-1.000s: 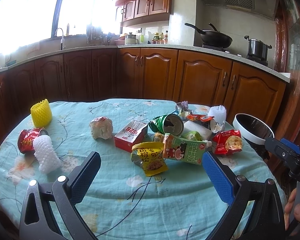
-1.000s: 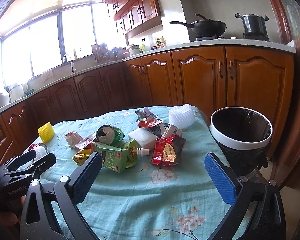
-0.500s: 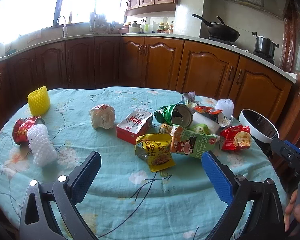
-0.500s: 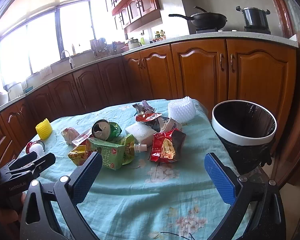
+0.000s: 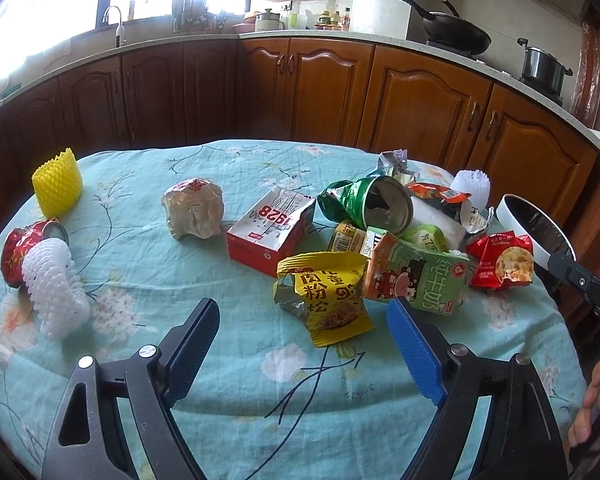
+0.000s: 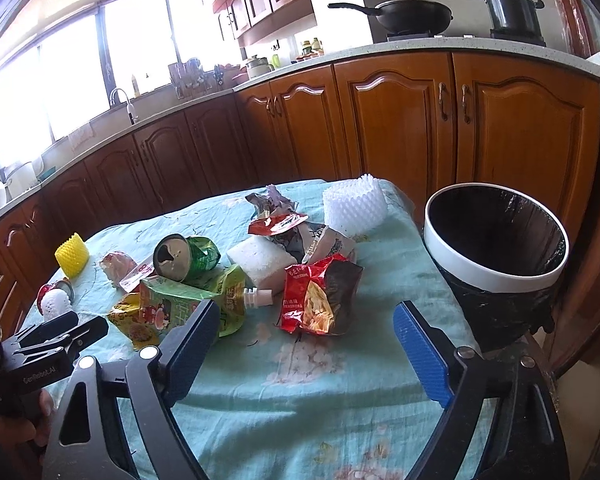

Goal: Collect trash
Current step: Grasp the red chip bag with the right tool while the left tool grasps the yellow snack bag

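Closer now than a second ago, my left gripper (image 5: 302, 334) hangs low over the table (image 5: 228, 384), jaws wide and empty, the yellow packet (image 5: 328, 300) just ahead between them; a milk carton (image 5: 416, 276) touches it. From the right wrist, my right gripper (image 6: 304, 338) also gapes wide, the red bag (image 6: 320, 300) ahead, the bin (image 6: 496, 248) beside the table's right edge.
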{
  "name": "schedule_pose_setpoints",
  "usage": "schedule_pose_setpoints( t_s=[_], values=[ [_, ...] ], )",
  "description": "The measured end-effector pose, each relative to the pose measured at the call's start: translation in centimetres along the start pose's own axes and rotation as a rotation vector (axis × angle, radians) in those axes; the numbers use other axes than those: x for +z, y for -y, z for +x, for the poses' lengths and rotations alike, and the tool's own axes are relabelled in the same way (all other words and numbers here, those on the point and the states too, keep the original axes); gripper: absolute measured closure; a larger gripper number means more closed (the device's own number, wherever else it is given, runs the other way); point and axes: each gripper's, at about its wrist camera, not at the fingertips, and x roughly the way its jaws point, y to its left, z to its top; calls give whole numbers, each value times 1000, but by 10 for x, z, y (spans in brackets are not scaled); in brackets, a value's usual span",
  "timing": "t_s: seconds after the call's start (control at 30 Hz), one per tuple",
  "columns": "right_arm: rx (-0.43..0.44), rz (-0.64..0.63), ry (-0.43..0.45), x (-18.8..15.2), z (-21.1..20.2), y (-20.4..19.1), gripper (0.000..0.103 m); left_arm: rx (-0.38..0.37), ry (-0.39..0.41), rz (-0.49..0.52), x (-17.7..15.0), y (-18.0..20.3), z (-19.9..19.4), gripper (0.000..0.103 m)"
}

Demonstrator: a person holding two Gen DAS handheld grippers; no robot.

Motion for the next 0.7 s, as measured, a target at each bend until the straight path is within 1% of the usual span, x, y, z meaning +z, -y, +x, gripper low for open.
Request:
schedule_pose_setpoints(
  t_s=[0.13,0.2,0.23,0.27,0.3,0.33,0.37,0.4,0.43,0.47,0.5,0.57,0.7],
  values=[
    [6,25,-49,2,21,9,23,-10,-46,-14,5,-5,22,28],
    [18,36,-74,2,32,12,29,-15,-65,-14,8,-5,32,40],
    [24,43,-89,1,37,14,37,-19,-76,-12,9,-5,38,43],
    [30,48,-101,1,41,15,41,-23,-84,-13,10,-6,42,49],
    [35,54,-113,0,45,16,51,-32,-94,-13,10,-6,46,58],
    [42,61,-124,-1,49,17,62,-41,-102,-14,10,-6,50,64],
    [46,65,-132,-2,51,17,74,-51,-111,-14,11,-7,53,77],
    [49,67,-136,-3,51,17,80,-58,-117,-14,10,-7,56,85],
    [53,66,-135,-4,51,17,89,-62,-116,-14,10,-7,56,87],
    [61,68,-134,-5,50,17,93,-69,-113,-12,10,-7,55,92],
    [66,68,-132,-5,48,17,94,-73,-111,-9,10,-7,55,96],
    [70,59,-123,-6,43,15,100,-80,-99,-6,10,-7,51,98],
    [74,42,-105,-5,33,11,101,-84,-62,3,8,-6,36,102]
  ],
)
